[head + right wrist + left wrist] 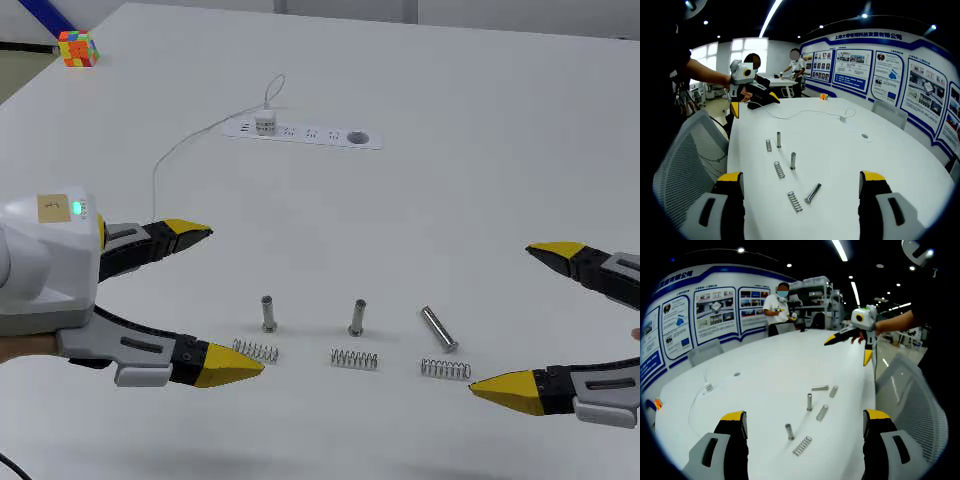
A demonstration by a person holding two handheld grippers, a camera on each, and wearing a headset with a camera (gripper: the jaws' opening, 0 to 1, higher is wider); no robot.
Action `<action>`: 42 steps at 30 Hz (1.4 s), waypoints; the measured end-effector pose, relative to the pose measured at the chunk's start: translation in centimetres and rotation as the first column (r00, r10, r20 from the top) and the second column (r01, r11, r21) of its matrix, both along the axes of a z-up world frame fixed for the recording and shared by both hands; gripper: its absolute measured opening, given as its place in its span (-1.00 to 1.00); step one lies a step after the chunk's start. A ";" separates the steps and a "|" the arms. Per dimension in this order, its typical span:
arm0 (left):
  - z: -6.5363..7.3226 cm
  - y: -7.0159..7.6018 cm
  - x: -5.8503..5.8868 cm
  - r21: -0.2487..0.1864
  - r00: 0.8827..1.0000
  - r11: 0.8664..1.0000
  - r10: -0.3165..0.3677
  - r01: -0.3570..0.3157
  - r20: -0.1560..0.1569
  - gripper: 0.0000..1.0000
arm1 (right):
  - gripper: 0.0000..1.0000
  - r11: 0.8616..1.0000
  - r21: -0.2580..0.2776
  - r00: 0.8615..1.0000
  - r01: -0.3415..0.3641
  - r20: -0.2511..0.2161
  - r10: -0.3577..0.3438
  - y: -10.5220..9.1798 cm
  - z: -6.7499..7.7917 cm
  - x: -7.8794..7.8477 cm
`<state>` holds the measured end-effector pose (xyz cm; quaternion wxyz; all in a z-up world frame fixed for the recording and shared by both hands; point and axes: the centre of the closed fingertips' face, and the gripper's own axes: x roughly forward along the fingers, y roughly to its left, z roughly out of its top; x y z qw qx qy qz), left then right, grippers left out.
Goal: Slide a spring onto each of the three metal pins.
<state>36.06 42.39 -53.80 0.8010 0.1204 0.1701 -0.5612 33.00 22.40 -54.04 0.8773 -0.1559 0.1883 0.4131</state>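
Two metal pins stand upright on the white table: the left pin and the middle pin. A third pin lies on its side at the right. One spring lies flat in front of each: left spring, middle spring, right spring. My left gripper is open to the left of the row, holding nothing. My right gripper is open to the right of the row, also holding nothing. In the left gripper view the nearest pin and spring lie between the open jaws.
A white power strip with a plugged charger and cable lies farther back on the table. A coloured cube sits at the far left corner. A mesh chair stands by the table's near edge. People stand in the background.
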 end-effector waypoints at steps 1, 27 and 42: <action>0.0 0.0 0.0 0.002 1.000 1.000 0.000 0.000 0.001 0.97 | 0.93 1.000 0.001 1.000 0.000 -0.003 0.000 0.0 0.0 0.0; -0.1 0.2 0.0 0.006 1.000 1.000 -0.001 0.001 -0.004 0.96 | 0.93 1.000 0.003 1.000 0.005 -0.017 -0.005 0.0 -0.3 -0.3; -0.5 0.6 0.2 0.001 1.000 1.000 0.015 -0.015 -0.010 0.95 | 0.88 1.000 0.023 0.999 0.019 -0.028 -0.018 0.3 -0.4 0.2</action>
